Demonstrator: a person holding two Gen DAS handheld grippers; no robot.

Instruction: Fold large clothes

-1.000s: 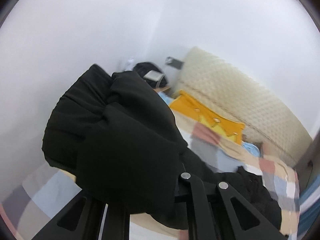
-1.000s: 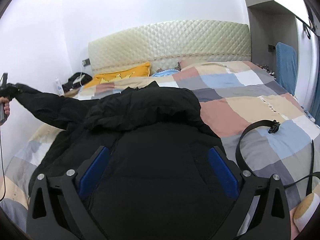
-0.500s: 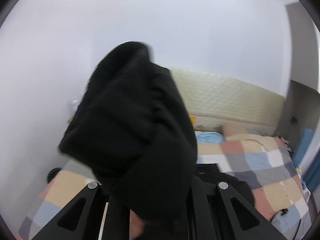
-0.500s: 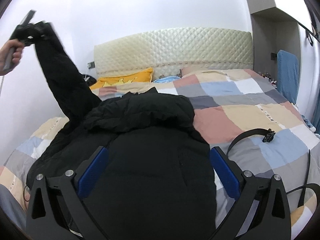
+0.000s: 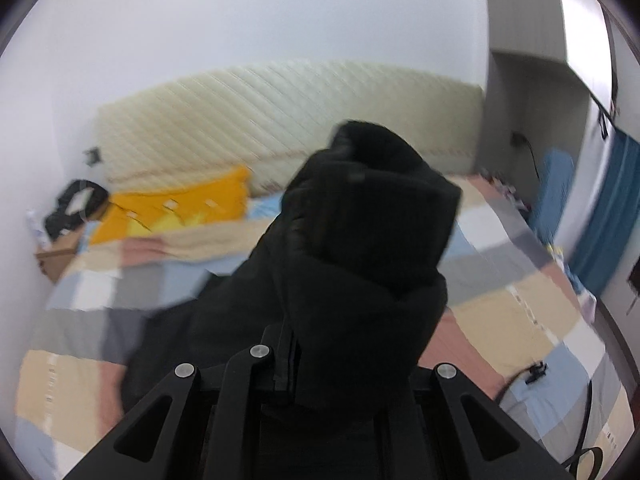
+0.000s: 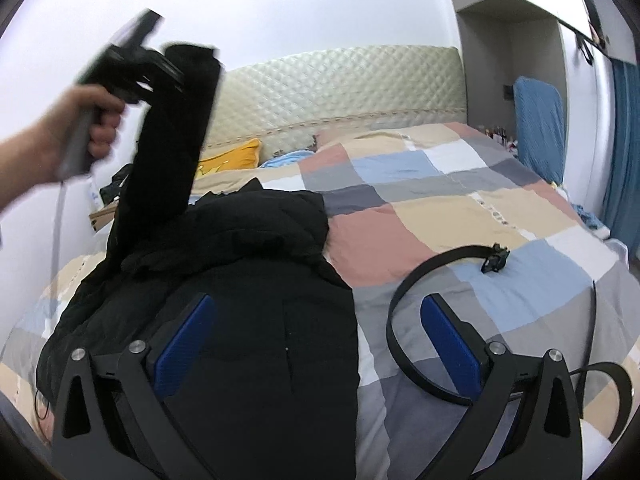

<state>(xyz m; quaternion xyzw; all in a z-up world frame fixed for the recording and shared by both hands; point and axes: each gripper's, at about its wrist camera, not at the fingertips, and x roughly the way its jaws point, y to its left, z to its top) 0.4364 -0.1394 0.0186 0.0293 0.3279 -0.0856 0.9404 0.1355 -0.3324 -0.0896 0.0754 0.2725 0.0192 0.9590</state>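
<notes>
Right wrist view: the left tongs (image 6: 160, 68) clamp the sleeve (image 6: 168, 152) high above the black coat (image 6: 240, 300) (laid on the bed (image 6: 460, 208)). Sleeve runs down to the coat's left shoulder, so folding means swinging it rightward across the body; the right tongs (image 6: 316, 344) gape wide, empty, over the coat's right edge.

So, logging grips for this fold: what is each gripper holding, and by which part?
The left gripper holds the black puffer jacket by its sleeve cuff, raised. The right gripper holds nothing.
</notes>
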